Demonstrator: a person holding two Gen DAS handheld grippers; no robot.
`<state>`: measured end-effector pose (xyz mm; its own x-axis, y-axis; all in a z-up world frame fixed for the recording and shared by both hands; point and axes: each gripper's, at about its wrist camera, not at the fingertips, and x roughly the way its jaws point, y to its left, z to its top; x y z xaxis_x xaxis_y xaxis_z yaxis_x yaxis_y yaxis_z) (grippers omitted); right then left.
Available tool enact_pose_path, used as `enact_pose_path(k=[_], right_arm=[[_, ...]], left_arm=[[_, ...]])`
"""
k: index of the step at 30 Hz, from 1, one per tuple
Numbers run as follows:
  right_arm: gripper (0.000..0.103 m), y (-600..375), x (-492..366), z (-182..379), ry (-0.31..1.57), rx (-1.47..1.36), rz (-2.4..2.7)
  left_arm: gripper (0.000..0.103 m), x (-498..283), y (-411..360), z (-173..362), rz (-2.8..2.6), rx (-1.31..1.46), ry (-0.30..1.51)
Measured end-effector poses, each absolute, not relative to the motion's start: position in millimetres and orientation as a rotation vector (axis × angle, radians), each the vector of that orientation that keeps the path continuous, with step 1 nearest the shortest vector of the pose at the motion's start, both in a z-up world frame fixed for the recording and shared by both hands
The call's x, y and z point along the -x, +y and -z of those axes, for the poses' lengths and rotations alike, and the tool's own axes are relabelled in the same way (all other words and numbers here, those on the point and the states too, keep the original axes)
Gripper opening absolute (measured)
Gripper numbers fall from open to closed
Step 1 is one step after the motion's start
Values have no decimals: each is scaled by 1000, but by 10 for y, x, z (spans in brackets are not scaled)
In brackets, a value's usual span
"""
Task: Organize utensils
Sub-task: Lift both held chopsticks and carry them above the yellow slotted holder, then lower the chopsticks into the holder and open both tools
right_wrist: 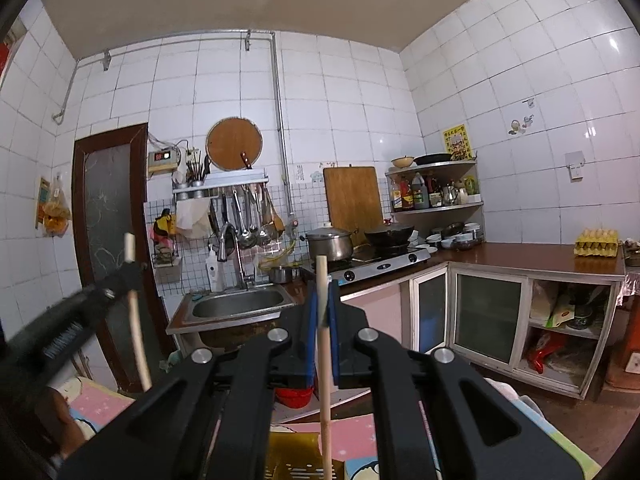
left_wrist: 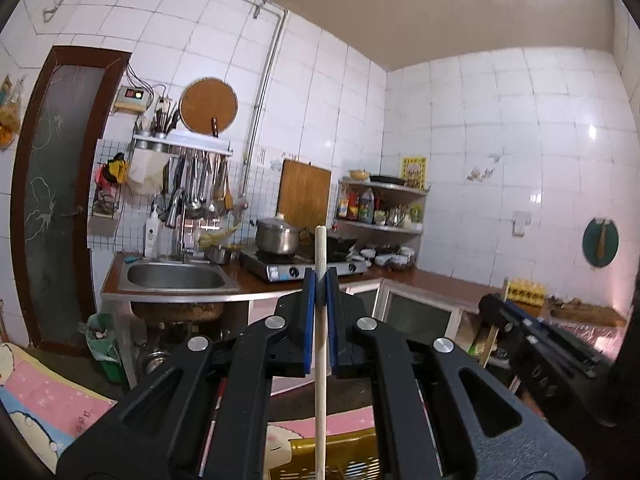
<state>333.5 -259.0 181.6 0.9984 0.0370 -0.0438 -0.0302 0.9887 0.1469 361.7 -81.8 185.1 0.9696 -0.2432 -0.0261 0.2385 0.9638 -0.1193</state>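
Note:
My left gripper [left_wrist: 320, 284] is shut on a pale wooden chopstick [left_wrist: 320, 340] that stands upright between its blue pads, its top end poking above them. My right gripper [right_wrist: 321, 300] is shut on a second wooden chopstick [right_wrist: 325, 360], also upright. Both grippers are held up in the air, facing the kitchen counter. In the right wrist view the left gripper [right_wrist: 130, 270] shows at the left with its chopstick [right_wrist: 138, 340]. In the left wrist view the right gripper [left_wrist: 490, 306] shows at the right. A yellow slotted basket [left_wrist: 352, 456] lies below; it also shows in the right wrist view [right_wrist: 296, 460].
A pink patterned cloth [right_wrist: 352, 436] lies under the basket. Ahead stand a steel sink [right_wrist: 238, 304], a gas stove [right_wrist: 376, 264] with a pot and a wok, a wall rack [right_wrist: 224, 188] with hanging ladles, a corner shelf [right_wrist: 438, 196] of bottles, and an egg tray [right_wrist: 596, 242].

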Motion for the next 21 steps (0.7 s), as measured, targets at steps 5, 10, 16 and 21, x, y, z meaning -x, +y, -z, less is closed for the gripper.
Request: enact_pose_path(k=[5, 10, 16, 21], right_arm=[[6, -2565, -3533, -1490, 104, -143, -44], [6, -2522, -3657, -1145, 177, -126, -54], [7, -2543, -3677, -939, 273, -112, -67], [43, -2695, -3512, -1147, 305, -128, -17]], left_arm=[[4, -3891, -828, -1435, 241, 116, 111], [4, -3969, -780, -1108, 233, 97, 183], [4, -3939, -705, -923, 215, 50, 257], [51, -3755, -488, -1130, 213, 91, 314]])
